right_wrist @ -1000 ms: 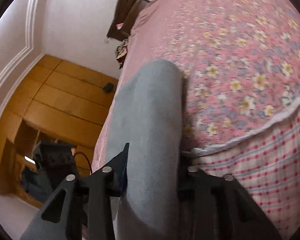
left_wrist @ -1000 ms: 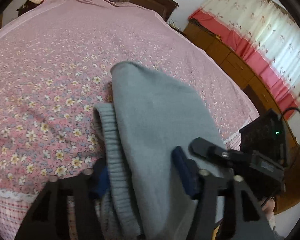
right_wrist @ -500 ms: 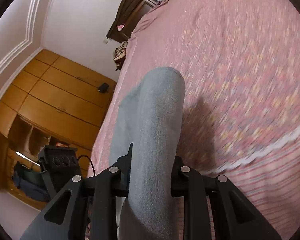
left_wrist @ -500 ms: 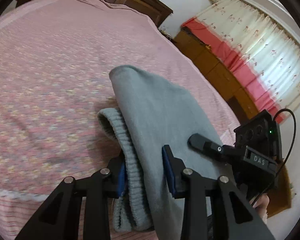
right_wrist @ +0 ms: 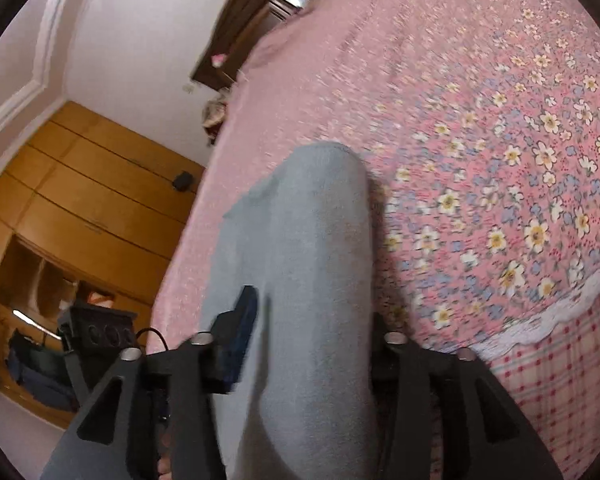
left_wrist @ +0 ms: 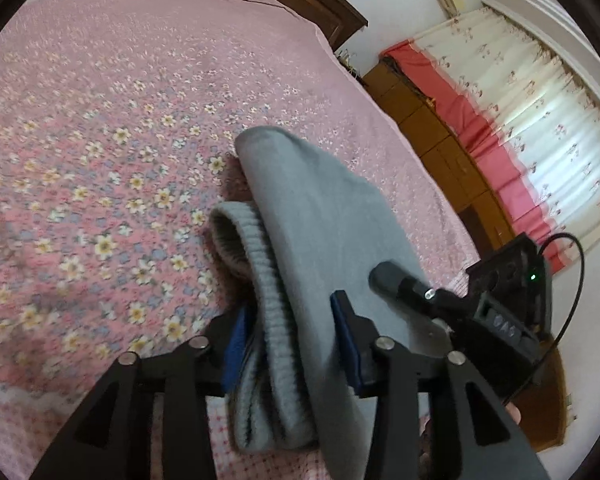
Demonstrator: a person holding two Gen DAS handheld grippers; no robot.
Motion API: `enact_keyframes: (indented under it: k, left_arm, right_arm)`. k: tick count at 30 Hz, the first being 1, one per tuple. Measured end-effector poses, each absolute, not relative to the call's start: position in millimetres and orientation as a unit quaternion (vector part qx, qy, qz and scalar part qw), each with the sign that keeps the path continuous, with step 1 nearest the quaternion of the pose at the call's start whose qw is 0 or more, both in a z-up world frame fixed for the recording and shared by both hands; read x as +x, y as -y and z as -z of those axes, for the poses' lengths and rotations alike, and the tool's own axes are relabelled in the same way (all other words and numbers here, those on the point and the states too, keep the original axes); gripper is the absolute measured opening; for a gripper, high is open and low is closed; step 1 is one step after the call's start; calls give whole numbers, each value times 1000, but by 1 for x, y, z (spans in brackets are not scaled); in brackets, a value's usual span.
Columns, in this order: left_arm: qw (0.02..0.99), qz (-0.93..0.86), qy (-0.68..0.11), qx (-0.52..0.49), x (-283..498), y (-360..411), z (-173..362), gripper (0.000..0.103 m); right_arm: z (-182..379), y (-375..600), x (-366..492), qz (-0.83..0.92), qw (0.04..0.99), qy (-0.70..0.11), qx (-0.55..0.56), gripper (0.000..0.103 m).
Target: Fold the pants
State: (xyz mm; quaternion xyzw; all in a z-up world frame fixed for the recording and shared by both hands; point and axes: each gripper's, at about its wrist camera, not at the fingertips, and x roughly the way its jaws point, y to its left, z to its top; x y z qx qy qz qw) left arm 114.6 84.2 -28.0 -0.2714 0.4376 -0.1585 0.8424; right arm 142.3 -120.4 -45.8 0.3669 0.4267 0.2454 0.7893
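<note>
Floral bedspread (left_wrist: 100,160) under grey pants (left_wrist: 320,216)

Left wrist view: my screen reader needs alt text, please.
Folded grey pants lie between the left tongs over a pink flowered bedspread, ribbed waistband showing. The right tongs reach in beside them; curtains hang behind.

The grey pants (right_wrist: 300,280) run off the bottom edge of both wrist views, their lower length unseen. In the right wrist view the cloth hides the right-hand finger of the right gripper (right_wrist: 312,320). In the left wrist view folds cover the ribbed waistband's far end. The bed (left_wrist: 100,140) blurs near its foot edge; items on the wardrobe shelves (right_wrist: 32,280) are too small to identify.
</note>
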Motion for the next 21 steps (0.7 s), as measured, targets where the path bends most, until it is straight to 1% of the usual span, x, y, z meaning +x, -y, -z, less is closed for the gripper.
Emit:
enact_keyframes:
  k: [2,3,6,8,13,16,17,18,20,21]
  left_arm:
    - [854,152,-433,-246,102,-91,15,42]
    - [859,148,-427,-238,101,-93,11,42]
    - [879,134,-400,-222,83,-101,-14,43]
    - [889,129,-385,-214,76,-98,-30,43]
    - [908,156,-337,-196,58,-75,-64,44]
    - [912,174,-329,-171,65,-46,-65,44]
    - [913,164,-339,-159,70,-39,-59,44]
    - [910,153,-353,-153,76,-35,-50,43]
    - [900,140,-382,-158,81,-32,-33,43]
    - [896,131,-393,-160,81,-34,-25,43]
  right_arm:
    - [39,122,132,-255,796,-410,366,62]
    - [34,123,127,-255,802,-404,359,63]
    - [19,126,113,-241,824,-404,314,63]
    - [14,136,99,-231,834,-398,303,63]
    - [4,156,76,-230,827,-373,352,63]
    - [-6,153,62,-256,831,-334,363,63]
    - [-8,150,57,-261,837,-323,358,57]
    - [-10,143,53,-267,841,-314,349,38]
    - [-6,129,52,-278,846,-313,330,19]
    - [2,125,52,-265,848,-329,319,18]
